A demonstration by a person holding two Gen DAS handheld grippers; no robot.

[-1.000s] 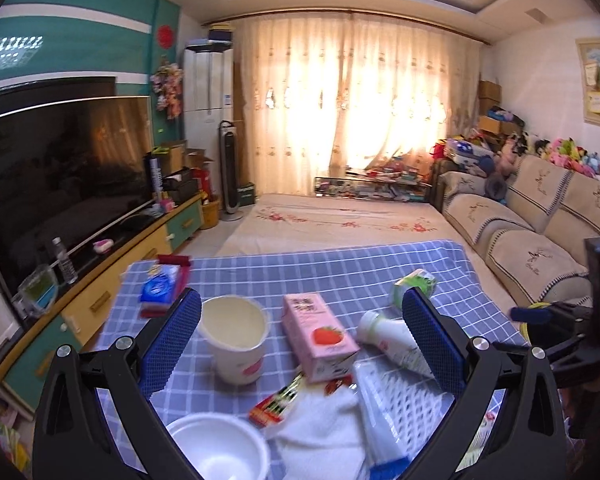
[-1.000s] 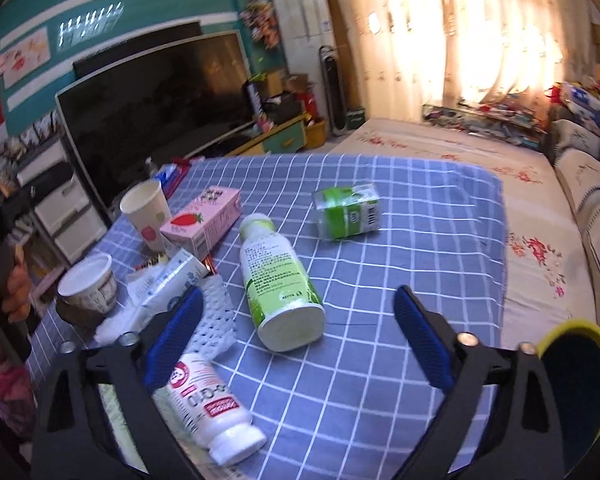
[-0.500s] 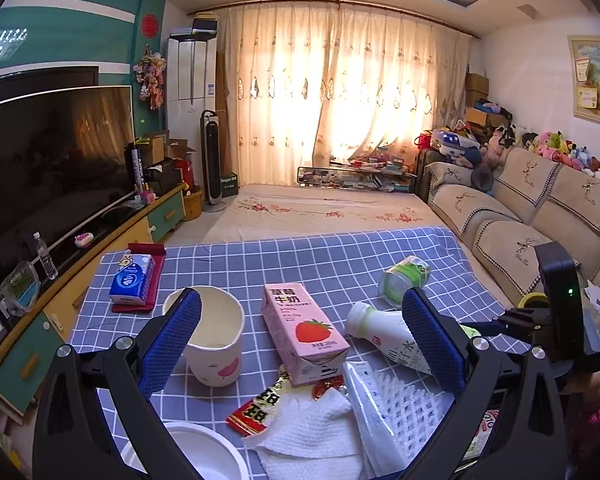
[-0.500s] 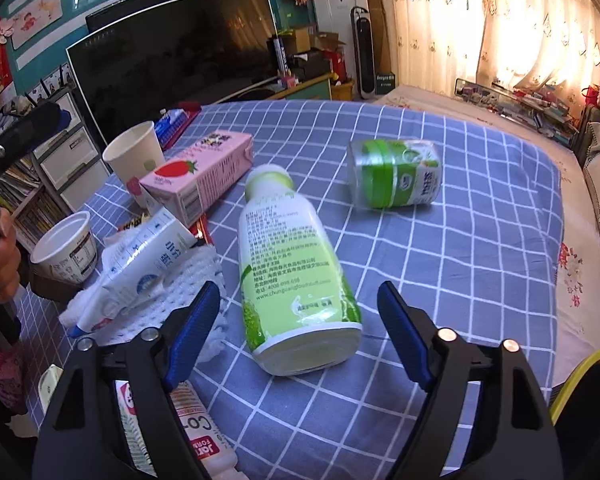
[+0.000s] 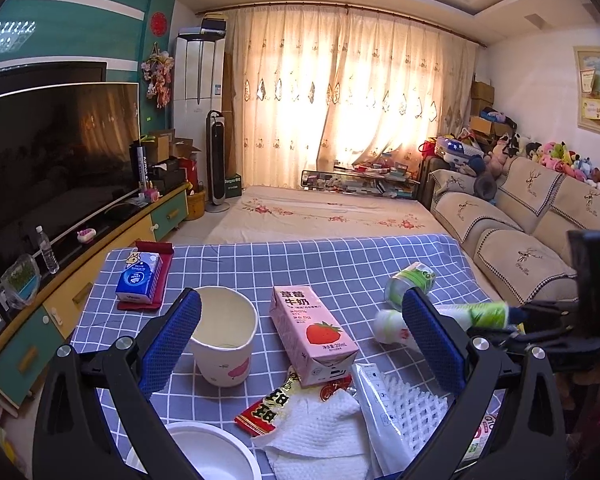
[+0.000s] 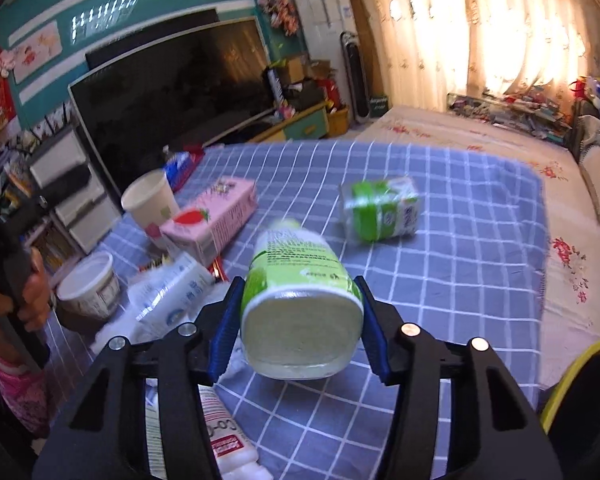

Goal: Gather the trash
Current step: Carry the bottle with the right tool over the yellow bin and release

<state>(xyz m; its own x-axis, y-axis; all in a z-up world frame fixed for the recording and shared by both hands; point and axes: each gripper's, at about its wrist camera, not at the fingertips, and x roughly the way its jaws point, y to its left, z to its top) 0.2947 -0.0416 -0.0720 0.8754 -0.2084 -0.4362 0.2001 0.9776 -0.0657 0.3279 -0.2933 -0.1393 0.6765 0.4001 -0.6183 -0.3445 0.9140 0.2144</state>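
Now the right claw (image 6: 300,334) is closing on the green-labelled bottle (image 6: 300,280), its blue pads pressed against both sides near the base, cap pointing away over the checked table (image 6: 460,240); beyond it a small green bottle (image 6: 380,210) lies on its side; to the left sit the pink strawberry milk carton (image 5: 314,332) and the paper cup (image 5: 224,334); the left claw (image 5: 300,340) hangs near the table's near edge, jaws wide apart, gripping nothing; white napkin (image 5: 320,436) below it.
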